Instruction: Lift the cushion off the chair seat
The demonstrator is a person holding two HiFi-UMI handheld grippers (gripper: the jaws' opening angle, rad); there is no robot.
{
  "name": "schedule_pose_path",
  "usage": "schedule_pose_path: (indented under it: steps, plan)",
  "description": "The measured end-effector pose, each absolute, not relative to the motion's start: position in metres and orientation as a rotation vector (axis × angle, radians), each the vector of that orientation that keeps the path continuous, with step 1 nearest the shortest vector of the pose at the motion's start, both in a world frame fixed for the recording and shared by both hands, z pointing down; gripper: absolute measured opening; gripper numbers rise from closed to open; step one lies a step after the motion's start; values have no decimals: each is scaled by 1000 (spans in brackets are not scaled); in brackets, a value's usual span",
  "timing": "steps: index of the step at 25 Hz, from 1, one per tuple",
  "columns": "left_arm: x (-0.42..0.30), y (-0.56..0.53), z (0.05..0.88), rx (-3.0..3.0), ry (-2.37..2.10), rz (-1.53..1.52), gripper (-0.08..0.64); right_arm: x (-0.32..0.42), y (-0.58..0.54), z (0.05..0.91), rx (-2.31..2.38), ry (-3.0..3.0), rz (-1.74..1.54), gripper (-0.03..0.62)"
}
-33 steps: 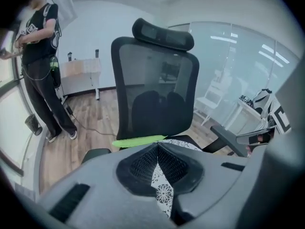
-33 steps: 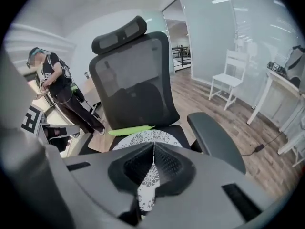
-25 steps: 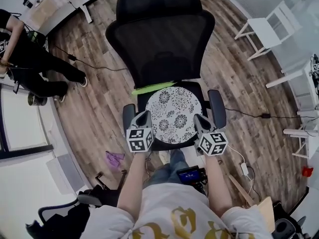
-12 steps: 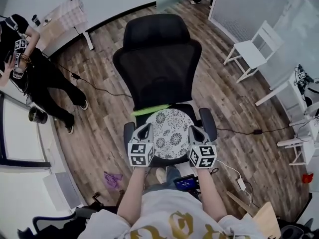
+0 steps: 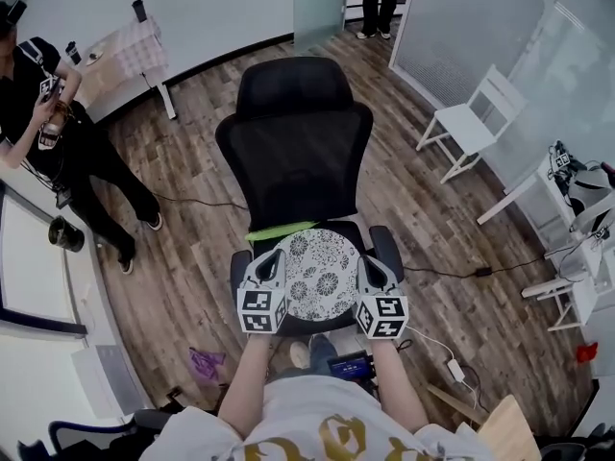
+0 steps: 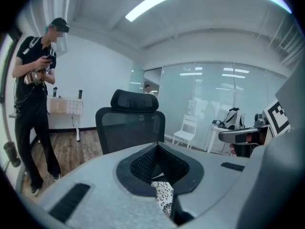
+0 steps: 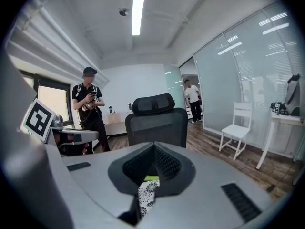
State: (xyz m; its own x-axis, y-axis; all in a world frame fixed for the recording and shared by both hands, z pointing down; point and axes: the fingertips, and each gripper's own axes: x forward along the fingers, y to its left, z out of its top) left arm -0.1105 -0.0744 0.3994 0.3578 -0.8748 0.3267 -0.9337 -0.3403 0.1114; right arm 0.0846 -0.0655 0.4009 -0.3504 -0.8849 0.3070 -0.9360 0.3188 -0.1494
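Observation:
The round cushion (image 5: 318, 274), white with black flowers, hangs a little above the seat of the black mesh office chair (image 5: 296, 152). My left gripper (image 5: 273, 262) is shut on its left edge and my right gripper (image 5: 369, 267) is shut on its right edge. In the left gripper view a strip of the flowered cushion (image 6: 164, 197) shows pinched between the closed jaws of the left gripper (image 6: 158, 152). The right gripper view shows the cushion (image 7: 145, 197) clamped in the right gripper (image 7: 153, 150), with a green strip (image 7: 151, 178) behind it. That green strip (image 5: 280, 229) lies at the back of the seat.
A person in black (image 5: 60, 133) stands at the left by a small table (image 5: 120, 44). A white chair (image 5: 478, 113) and a white desk (image 5: 567, 214) stand at the right. A cable with an adaptor (image 5: 452, 369) and a purple scrap (image 5: 205, 363) lie on the wood floor.
Both grippers have risen together with the cushion held between them, and it has come up off the seat. The chair looks smaller and farther below in the head view.

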Motion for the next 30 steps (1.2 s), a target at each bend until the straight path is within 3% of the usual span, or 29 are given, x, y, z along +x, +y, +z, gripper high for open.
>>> schedule_pose_path:
  steps: [30]
  plan:
    - [-137,-45,409,2264,-1714,312,9,116,-40,413,1735,-2330,420,11]
